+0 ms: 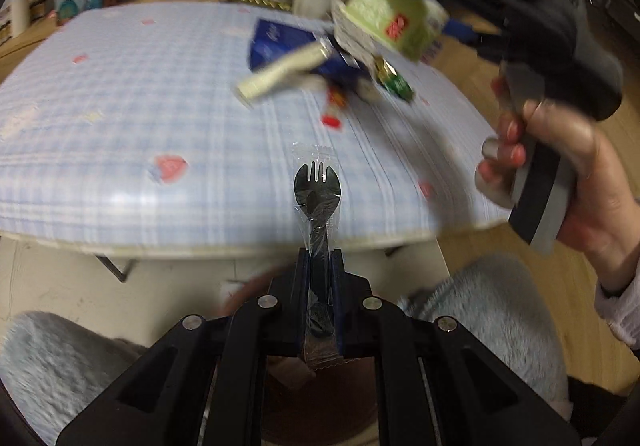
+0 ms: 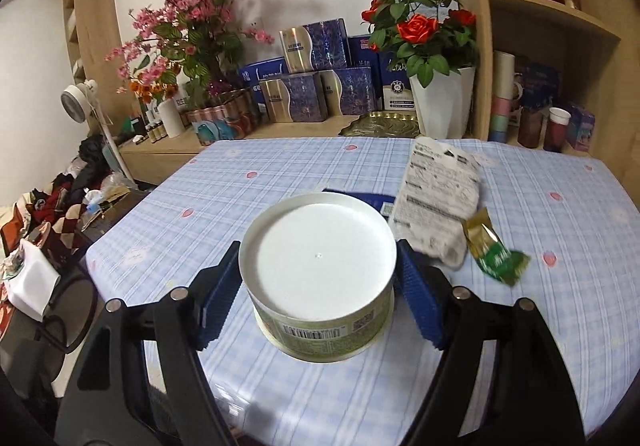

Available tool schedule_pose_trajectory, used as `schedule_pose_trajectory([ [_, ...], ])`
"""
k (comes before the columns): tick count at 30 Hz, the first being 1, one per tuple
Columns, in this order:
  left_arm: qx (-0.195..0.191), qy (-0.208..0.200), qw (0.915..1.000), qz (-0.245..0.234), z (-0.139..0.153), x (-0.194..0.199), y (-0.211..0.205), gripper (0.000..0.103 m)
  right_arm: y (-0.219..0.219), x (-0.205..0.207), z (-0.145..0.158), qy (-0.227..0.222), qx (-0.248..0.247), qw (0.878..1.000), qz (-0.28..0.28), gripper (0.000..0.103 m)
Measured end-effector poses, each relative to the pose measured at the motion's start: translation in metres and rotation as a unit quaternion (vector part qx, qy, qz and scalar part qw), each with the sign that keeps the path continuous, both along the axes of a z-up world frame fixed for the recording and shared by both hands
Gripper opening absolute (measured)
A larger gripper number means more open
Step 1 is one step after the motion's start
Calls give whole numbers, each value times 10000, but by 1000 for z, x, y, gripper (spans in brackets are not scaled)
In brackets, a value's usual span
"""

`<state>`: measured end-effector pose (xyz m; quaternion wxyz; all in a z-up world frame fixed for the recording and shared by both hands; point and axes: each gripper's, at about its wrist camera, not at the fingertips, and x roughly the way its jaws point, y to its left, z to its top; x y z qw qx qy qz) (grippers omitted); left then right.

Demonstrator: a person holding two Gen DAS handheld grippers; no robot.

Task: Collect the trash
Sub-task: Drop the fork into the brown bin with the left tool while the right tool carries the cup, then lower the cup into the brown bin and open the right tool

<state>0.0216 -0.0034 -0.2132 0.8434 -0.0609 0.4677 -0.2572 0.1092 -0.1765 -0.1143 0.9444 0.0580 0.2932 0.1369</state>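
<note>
Right wrist view: a paper bowl [image 2: 318, 278] was clamped upside down between the right gripper [image 2: 318, 286] pads, raised over the checked tablecloth [image 2: 240, 181]. Beyond the bowl, a white wrapper [image 2: 436, 201] and green sachet [image 2: 498, 258] were seen. A wrapped spork [image 1: 317, 205] was pinched by the left gripper [image 1: 320, 286].

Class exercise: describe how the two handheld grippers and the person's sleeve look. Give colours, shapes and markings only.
Both grippers, left and right, have black angular frames with silver rivets and blue ribbed pads. Seen from the left wrist, the right one has a grey-and-black handle and a small green light. The sleeve is pale ribbed knit.
</note>
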Motion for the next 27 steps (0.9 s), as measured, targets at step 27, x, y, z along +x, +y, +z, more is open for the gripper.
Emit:
schedule_pose_trajectory([
  [27, 556, 2026, 9719, -1058, -114, -12, -59, 50, -36, -143, -89, 697, 615, 9953, -277, 75],
])
